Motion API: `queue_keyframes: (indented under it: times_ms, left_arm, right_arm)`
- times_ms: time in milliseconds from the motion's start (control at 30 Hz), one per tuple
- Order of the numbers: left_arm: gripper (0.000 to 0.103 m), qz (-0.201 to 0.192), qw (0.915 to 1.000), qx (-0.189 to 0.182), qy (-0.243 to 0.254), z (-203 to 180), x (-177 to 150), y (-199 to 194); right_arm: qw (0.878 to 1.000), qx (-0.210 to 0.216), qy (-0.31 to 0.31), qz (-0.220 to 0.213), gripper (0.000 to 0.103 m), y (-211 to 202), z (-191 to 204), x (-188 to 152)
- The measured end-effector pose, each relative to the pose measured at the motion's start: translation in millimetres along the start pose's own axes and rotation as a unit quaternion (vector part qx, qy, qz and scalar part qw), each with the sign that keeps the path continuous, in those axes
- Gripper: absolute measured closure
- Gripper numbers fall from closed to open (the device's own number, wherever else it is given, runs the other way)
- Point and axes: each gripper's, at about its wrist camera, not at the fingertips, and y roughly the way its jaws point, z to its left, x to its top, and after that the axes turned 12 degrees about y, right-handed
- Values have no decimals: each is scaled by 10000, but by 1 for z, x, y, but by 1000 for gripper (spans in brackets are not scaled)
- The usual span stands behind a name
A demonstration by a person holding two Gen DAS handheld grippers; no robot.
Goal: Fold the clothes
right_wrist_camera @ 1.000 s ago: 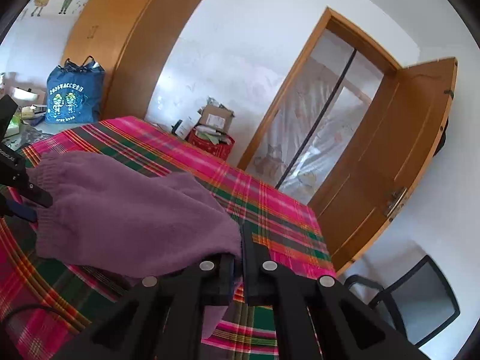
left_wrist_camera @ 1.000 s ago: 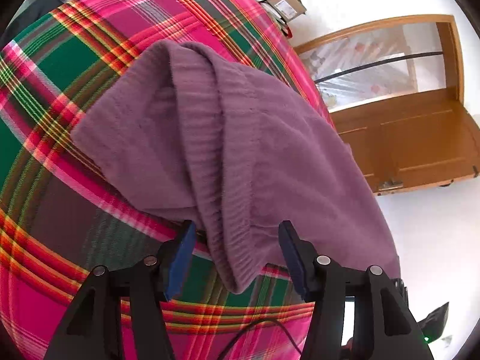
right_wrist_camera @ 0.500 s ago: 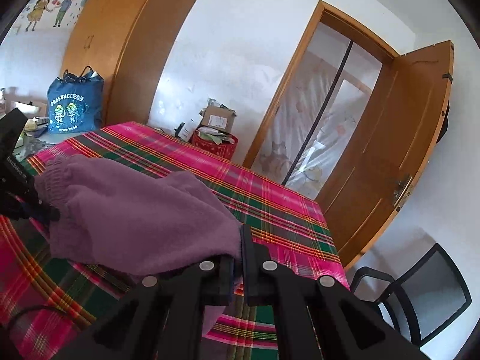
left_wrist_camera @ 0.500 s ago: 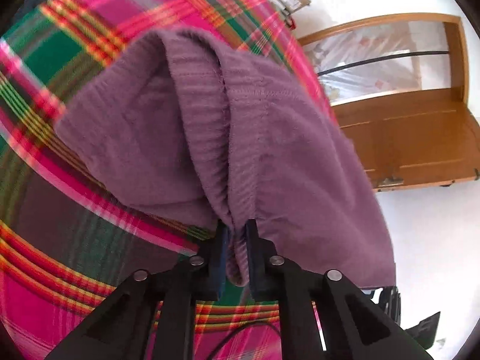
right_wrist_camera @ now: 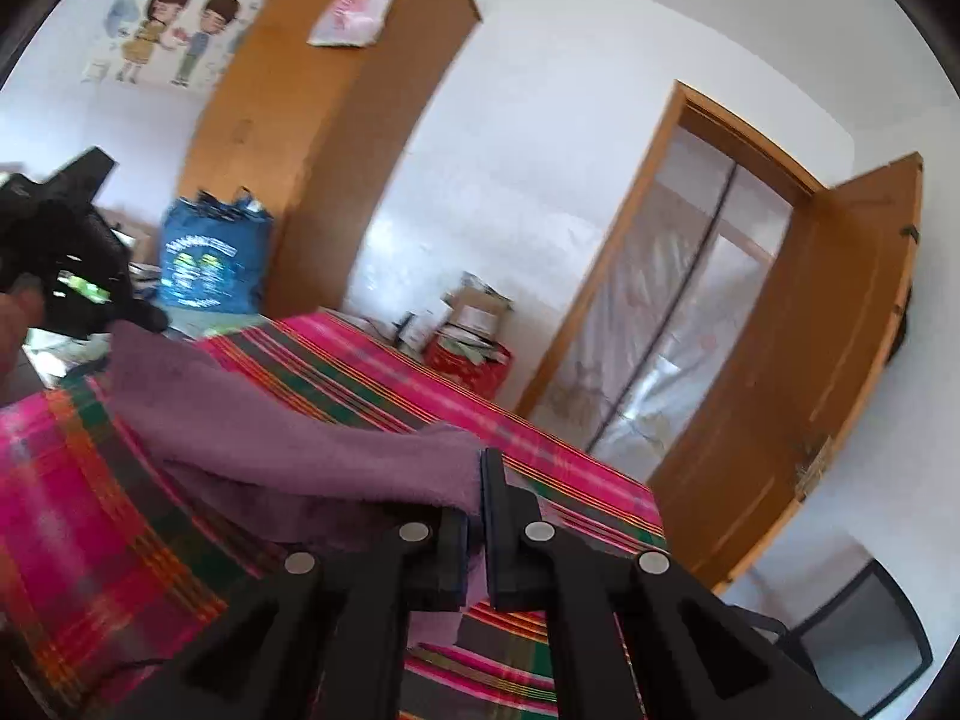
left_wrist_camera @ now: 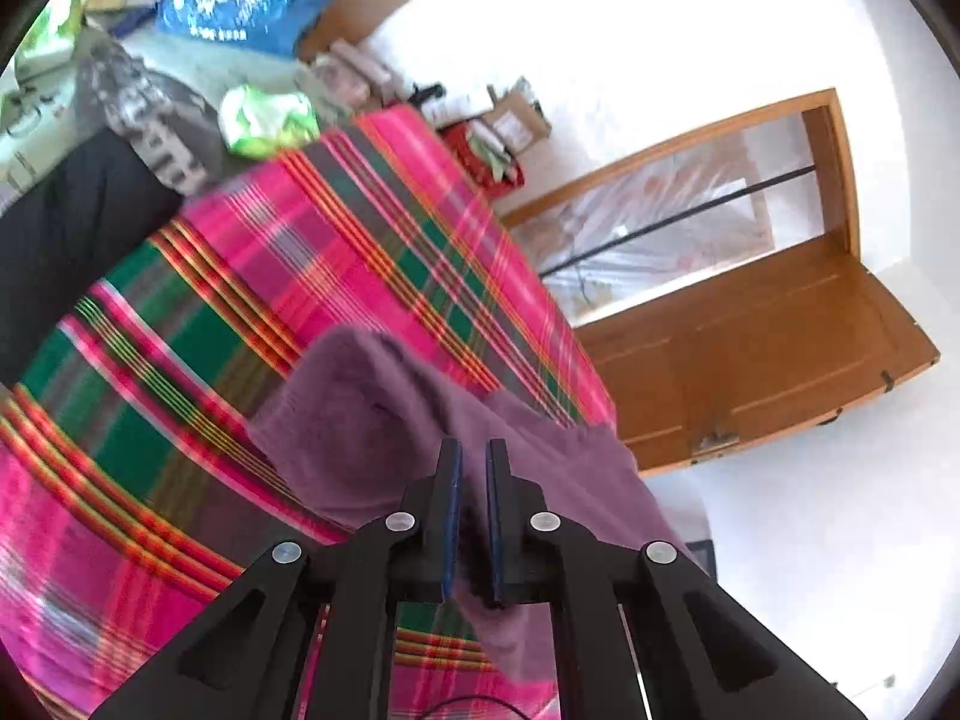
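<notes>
With the left gripper (left_wrist_camera: 471,462) and right gripper (right_wrist_camera: 475,480) each clenched on the purple sweater (right_wrist_camera: 288,438) above the plaid table (left_wrist_camera: 180,360), we judge its fold unfinished.

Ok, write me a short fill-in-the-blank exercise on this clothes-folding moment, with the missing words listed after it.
1. The garment held by both grippers is a knit sweater coloured ____.
2. The left gripper has its fingers ____ on the sweater's edge.
3. The sweater hangs above a bed cover with a ____ pattern in pink and green.
4. Behind the bed, the wooden door stands ____.

Missing words: purple; shut; plaid; open
</notes>
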Motion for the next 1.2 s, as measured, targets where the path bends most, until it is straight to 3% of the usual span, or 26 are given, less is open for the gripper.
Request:
queue_keyframes:
  times_ms: [167,333,367,433,567,633,767,1067,1200]
  left_arm:
    - [98,-101,9997,181,-88,25,0,-16]
    - [96,427,9978,489,-99,43,-23,7]
    - [96,555,9969,533,-143,47,-30,15]
    - [82,787,9951,561,-200,53,-40,27]
    - [70,1034,9928,597,-129,51,-56,42]
    - [57,1147,9915,595,-120,49,-61,50]
    - [56,1498,9867,619,-148,49,-71,68]
    - [41,1409,9878,665,-50,39,-68,82]
    - [40,1529,9864,589,124,28,-70,90]
  right_arm:
    - [9965,523,-586,275,99,-5,42,-15]
    - [9916,496,-927,756,99,6,63,-47]
    - [9910,439,-939,850,99,9,63,-52]
    - [9902,345,-911,996,99,13,60,-60]
    - [9904,192,-751,1142,99,18,50,-68]
    - [9903,125,-669,1210,99,22,43,-70]
    - [9901,37,-549,1293,99,26,33,-75]
    - [9894,-168,-221,1424,99,33,6,-84]
    - [9892,-140,-149,1453,99,34,1,-86]
